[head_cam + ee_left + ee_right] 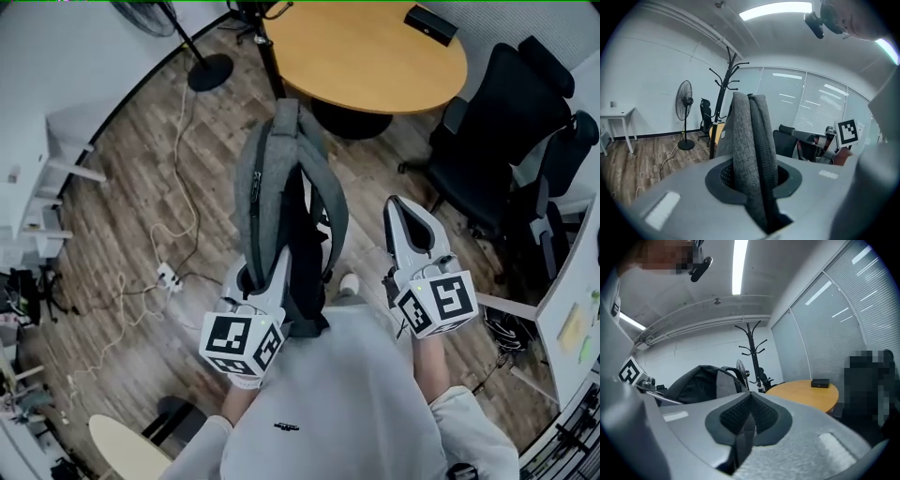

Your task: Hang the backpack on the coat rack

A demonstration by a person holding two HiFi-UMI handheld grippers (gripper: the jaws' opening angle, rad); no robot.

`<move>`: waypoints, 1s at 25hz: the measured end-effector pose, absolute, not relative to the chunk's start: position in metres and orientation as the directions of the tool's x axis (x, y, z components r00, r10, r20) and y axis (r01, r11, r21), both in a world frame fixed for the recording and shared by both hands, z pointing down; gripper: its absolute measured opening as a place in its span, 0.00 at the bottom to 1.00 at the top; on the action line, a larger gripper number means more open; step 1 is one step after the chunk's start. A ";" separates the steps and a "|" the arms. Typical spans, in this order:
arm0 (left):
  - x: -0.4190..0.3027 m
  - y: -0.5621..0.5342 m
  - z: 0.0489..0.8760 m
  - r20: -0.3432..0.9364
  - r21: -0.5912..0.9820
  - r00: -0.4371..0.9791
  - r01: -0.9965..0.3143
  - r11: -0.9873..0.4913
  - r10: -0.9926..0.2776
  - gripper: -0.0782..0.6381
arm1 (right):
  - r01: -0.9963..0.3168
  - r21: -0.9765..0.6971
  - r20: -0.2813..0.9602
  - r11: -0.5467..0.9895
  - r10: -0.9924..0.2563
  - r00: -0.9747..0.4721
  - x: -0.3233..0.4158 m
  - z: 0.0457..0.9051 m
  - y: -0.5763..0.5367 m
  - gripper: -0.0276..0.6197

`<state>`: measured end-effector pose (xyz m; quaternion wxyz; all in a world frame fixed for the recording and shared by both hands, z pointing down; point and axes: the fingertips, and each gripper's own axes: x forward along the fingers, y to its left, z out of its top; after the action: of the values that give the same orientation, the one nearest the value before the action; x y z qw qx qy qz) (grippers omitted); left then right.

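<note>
The grey fabric backpack (281, 178) is hanging soft and probably sagging at twelve o'clock of the left gripper (265, 277), which is pinching its padded grey strap (751, 140). The right gripper (405, 208) is waiting at three o'clock, jaws together and empty. Only the gripper views are showing the black metal coat rack (723, 89), well apart.

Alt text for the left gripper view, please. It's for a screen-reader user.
The left gripper is clamped on the grey backpack, whose padded straps rise straight up between its jaws. Behind it, a black coat rack and a pedestal fan stand on a wood floor.
</note>
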<state>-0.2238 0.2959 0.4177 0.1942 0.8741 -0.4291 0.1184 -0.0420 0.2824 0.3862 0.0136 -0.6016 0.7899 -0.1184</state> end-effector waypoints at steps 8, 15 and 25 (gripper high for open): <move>-0.171 0.328 0.431 0.384 0.245 0.604 -0.796 -0.554 -0.698 0.26 | -0.948 -0.183 0.106 0.262 -0.953 -0.284 0.007 0.390 0.318 0.03; -0.140 0.338 0.430 0.379 0.250 0.595 -0.803 -0.540 -0.709 0.26 | -0.945 -0.185 0.104 0.269 -0.951 -0.291 0.037 0.392 0.327 0.03; -0.129 0.322 0.430 0.365 0.258 0.598 -0.801 -0.540 -0.713 0.26 | -0.921 -0.207 0.121 0.331 -0.925 -0.359 0.027 0.408 0.300 0.03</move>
<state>-0.1291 0.3217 0.4300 0.2024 0.8707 -0.4349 0.1086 0.0273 0.2996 0.4079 0.0092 -0.5659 0.8156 -0.1206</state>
